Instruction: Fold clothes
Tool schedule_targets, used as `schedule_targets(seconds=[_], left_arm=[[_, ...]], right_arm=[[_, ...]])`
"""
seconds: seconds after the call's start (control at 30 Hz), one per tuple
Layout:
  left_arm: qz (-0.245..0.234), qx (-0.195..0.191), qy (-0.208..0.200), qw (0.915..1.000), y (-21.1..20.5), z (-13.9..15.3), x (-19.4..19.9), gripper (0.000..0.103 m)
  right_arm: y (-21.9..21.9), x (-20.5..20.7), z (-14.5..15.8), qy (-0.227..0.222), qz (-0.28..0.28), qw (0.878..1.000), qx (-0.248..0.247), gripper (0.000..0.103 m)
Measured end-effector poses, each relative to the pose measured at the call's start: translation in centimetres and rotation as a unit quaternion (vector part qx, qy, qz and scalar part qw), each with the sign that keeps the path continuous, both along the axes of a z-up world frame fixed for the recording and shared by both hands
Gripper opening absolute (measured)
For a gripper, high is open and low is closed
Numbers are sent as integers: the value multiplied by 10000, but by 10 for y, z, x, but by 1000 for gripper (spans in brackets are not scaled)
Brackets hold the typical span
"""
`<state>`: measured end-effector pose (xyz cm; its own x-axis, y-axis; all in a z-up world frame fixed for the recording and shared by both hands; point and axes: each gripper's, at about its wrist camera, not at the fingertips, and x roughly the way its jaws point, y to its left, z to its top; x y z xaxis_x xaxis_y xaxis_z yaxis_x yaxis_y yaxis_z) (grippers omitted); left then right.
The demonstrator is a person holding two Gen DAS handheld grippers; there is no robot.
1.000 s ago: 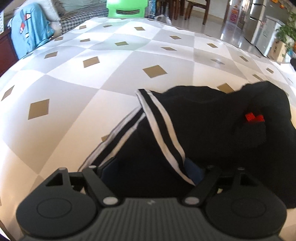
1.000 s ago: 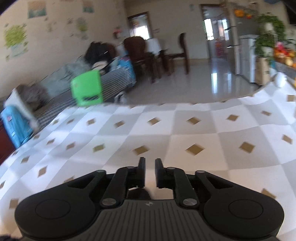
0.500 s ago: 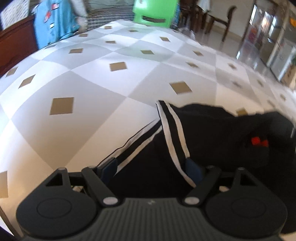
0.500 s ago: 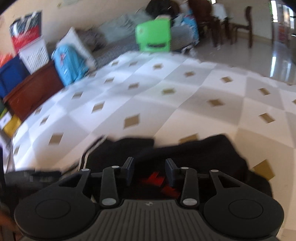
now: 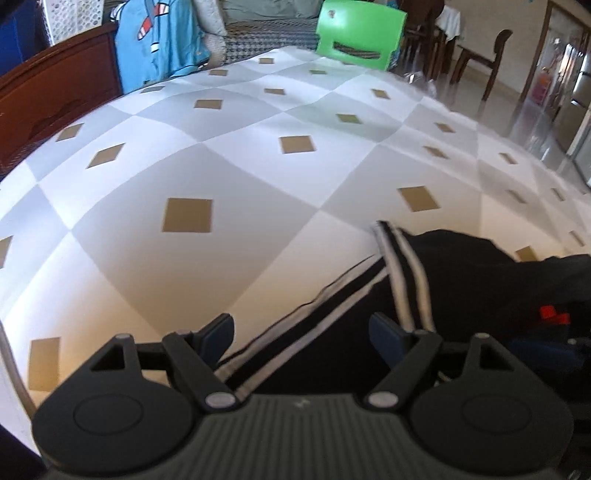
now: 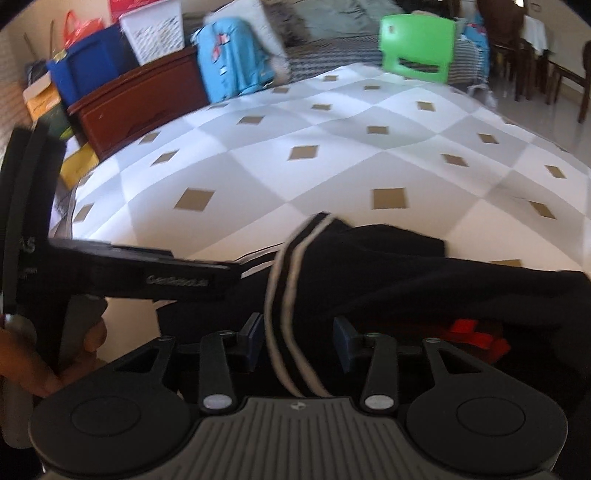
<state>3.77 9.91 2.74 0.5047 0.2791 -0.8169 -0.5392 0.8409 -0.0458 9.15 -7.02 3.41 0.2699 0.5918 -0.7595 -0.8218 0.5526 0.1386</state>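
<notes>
Room bkgd: tiled living area w/ dark wood chairs, sofa clutter at far side.

Work surface: table [image 5: 229,173] w/ checked cloth, white/grey diamonds + small tan squares; fills most of both views.

Item 1: black garment [image 5: 461,280] w/ twin white side stripes [image 5: 402,266], lying crumpled on near part of table, right of centre in left wrist view. One striped edge runs diagonally toward the camera, another folds back over the top. Small red mark [image 5: 550,315] on the fabric at right. Same garment [image 6: 388,273] spans lower half of right wrist view, stripes [image 6: 284,295] running down between the fingers, red patch [image 6: 476,332] at right.

Item 2: left gripper [image 5: 301,332], jaws spread wide, blue pads either side of striped edge; fabric lies between them, not pinched. Seen also from right wrist view as black body [image 6: 122,273] reaching in from left, tip at garment's left edge; a hand [image 6: 44,354] on its handle.

Item 3: right gripper [image 6: 297,343], jaws apart, low over garment, stripes passing between pads; no clamp on cloth visible.

Bkgd items: green plastic chair [image 5: 360,35] at table's far edge; light-blue printed cloth [image 5: 159,40] far left; red-brown wood furniture [image 6: 144,103]; blue bin [image 6: 88,66] behind it.
</notes>
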Motion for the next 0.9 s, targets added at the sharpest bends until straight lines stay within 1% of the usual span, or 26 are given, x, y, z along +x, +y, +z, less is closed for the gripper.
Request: schedule_targets(seconds=[0.1,0.23,0.37,0.43,0.47,0.5,0.53,0.6,0.7,0.83,0.9], left_arm=[[24,-1,105,9999,4,-4,-1,79],[-42,-7,172,9998,5,-9,-1,79],[-186,78,289,9994,1,-14,1,80],[-254,138,356,9989,-2,-18,3,81],[-294,203,374,9987,-5,-19,3,81],[-339,262,401,9983,-7,-19,4,81],[-384,320,428,9978,-9,-20,5,81],[-434,410,466,9971,-13,-21,5,81],[-495,469,506,9964,-16,-23,6,83],[-525,507,519,9960,-18,-23,6,84],[-528,503,518,9960,-18,-23,6,85]], right_arm=[[15,-8,-13,-108,224,9994,-255,43],[26,-16,-30,-487,355,9960,-664,45],[27,-13,-36,-684,238,9942,-789,36],[25,-8,-33,-655,104,9950,-742,23],[24,-5,-31,-631,41,9956,-688,20],[23,-3,-28,-608,-22,9961,-633,14],[21,0,-25,-584,-85,9966,-578,10],[19,5,-20,-537,-211,9972,-469,6],[15,14,-10,-459,-407,9978,-267,5],[10,23,0,-621,-692,9956,-131,4],[6,30,4,-568,-857,9947,-32,4]])
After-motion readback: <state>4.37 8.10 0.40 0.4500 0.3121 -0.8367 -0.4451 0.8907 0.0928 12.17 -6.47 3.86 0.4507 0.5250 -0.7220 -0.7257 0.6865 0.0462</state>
